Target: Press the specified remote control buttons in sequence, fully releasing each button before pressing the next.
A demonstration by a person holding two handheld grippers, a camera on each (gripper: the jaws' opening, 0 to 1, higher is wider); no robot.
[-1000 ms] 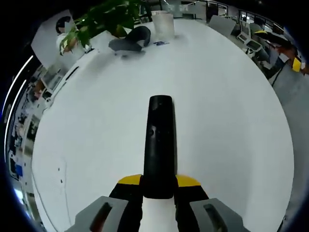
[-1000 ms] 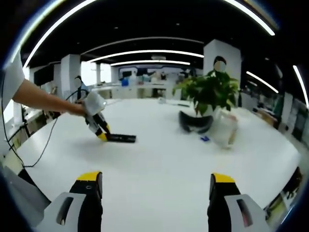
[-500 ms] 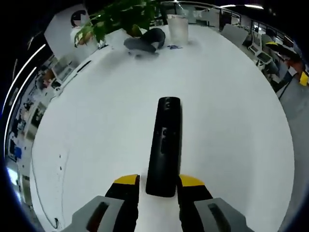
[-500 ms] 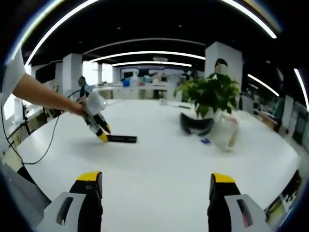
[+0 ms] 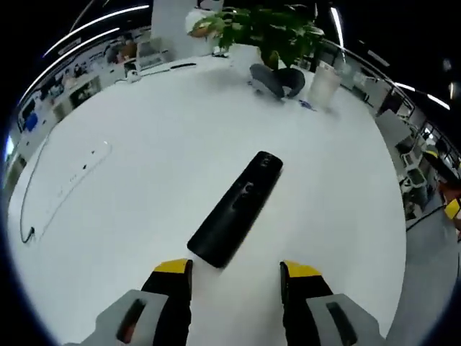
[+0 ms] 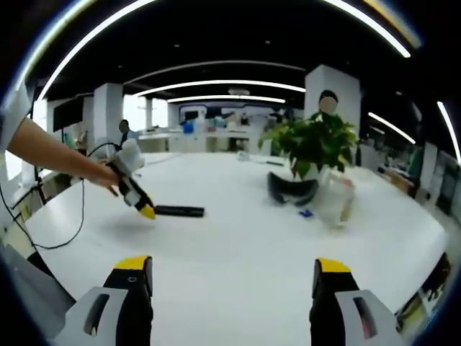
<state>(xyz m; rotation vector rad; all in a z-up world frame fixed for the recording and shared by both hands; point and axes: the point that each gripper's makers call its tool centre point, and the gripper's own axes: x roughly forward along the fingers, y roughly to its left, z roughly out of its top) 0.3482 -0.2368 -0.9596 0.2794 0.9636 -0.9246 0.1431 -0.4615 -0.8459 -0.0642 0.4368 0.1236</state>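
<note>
A black remote control (image 5: 236, 209) lies flat and slantwise on the white table (image 5: 130, 180), its buttons facing up. My left gripper (image 5: 236, 277) stands open just short of the remote's near end, with nothing between its yellow-tipped jaws. In the right gripper view the same remote (image 6: 178, 211) lies at mid-left, and the left gripper (image 6: 137, 196), held by a person's hand, hovers tilted beside its left end, apart from it. My right gripper (image 6: 232, 277) is open low over the table, far from the remote, and holds nothing.
A potted plant (image 6: 313, 144) stands at the table's far side, with a dark curved object (image 6: 292, 186), a clear cup (image 6: 335, 198) and a small blue item (image 6: 305, 213) near it. A thin cable (image 5: 43, 194) trails along the left edge. Office desks fill the background.
The left gripper opened, let go of the remote and drew back from it, swinging its view round. The remote now lies free on the table. The right gripper stayed put.
</note>
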